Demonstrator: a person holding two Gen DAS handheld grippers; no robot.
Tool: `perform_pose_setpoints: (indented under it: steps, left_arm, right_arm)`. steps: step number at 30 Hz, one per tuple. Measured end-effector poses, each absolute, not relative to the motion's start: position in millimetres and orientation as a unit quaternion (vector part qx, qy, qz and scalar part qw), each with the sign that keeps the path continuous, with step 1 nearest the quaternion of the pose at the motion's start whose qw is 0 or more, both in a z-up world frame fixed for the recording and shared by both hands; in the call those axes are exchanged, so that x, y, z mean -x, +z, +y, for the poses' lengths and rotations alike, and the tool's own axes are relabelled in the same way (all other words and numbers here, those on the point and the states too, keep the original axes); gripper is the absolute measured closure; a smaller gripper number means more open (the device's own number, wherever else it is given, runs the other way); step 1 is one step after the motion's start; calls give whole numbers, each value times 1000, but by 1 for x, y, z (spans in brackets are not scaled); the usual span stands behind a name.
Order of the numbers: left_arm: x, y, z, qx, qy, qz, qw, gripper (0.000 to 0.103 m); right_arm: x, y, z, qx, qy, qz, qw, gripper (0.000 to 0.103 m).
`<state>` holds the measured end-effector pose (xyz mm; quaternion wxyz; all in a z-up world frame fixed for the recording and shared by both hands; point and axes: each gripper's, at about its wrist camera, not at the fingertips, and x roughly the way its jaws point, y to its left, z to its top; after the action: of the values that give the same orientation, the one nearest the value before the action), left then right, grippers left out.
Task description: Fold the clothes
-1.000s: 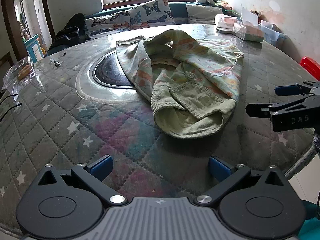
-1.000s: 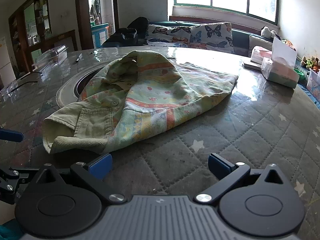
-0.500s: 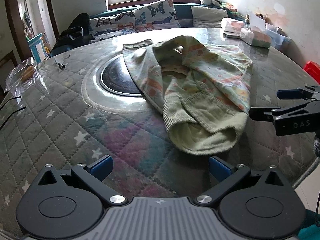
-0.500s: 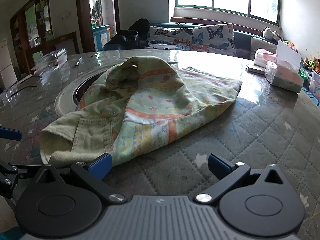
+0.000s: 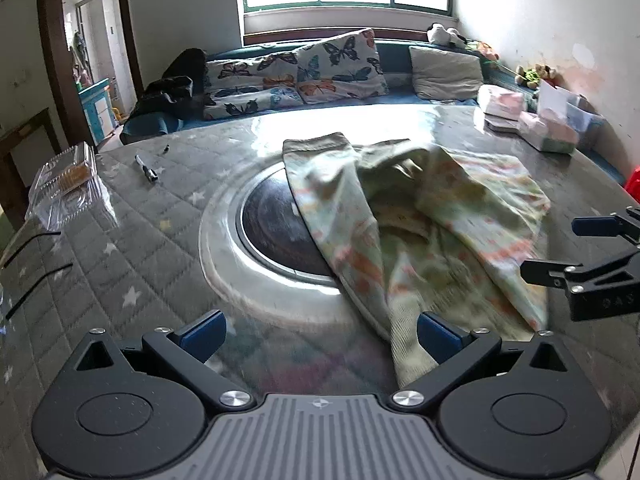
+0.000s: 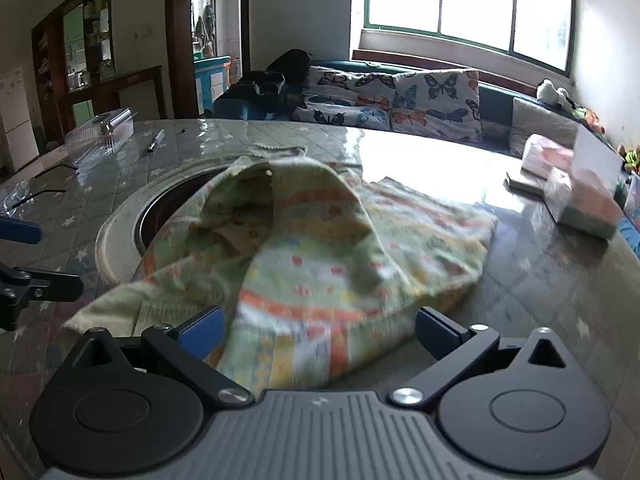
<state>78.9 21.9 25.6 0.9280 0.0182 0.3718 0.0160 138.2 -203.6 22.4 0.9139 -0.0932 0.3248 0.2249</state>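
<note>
Over on the far left of the table (image 5: 120, 280), a clear plastic box (image 5: 66, 184) sits at the edge, and a pen (image 5: 146, 168) lies well apart from the action. Moving in, the left tongs (image 5: 320, 330) hover low with their blue pads spread wide, nothing between them but quilted table cover; the right-hand pad is just at the ribbed hem of the garment (image 5: 420, 232).

Centre stage: that garment, a pale green jacket with orange printed bands, lies crumpled in the middle of the table, its left flap draped over the round dark burner (image 5: 276, 236) set into the surface.

From the right wrist view, the right tongs (image 6: 318, 332) are also gaping apart, empty, with the near edge of the garment reaching in between the pads. Further right, a tissue box (image 6: 580, 200) stands near the table's edge.

My read: this is soft, light, floppy cloth with a thicker ribbed hem, so it will sag and slide on the glossy cover rather than hold shape. Best bet is pinching that firm hem or a corner seam on each side, then lifting both together to spread it flat.
</note>
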Motion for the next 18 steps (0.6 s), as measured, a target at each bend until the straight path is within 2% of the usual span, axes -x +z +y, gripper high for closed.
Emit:
perform_pose_setpoints:
  steps: [16,18]
  left_arm:
    - [-128,10,44,4,24,395,918,0]
    - [-131,9,46,7,25,398,917,0]
  right_arm:
    - [-214,37,-137,159,238,273,919,16]
    - [-224,35,-126,173,238,267,918,22]
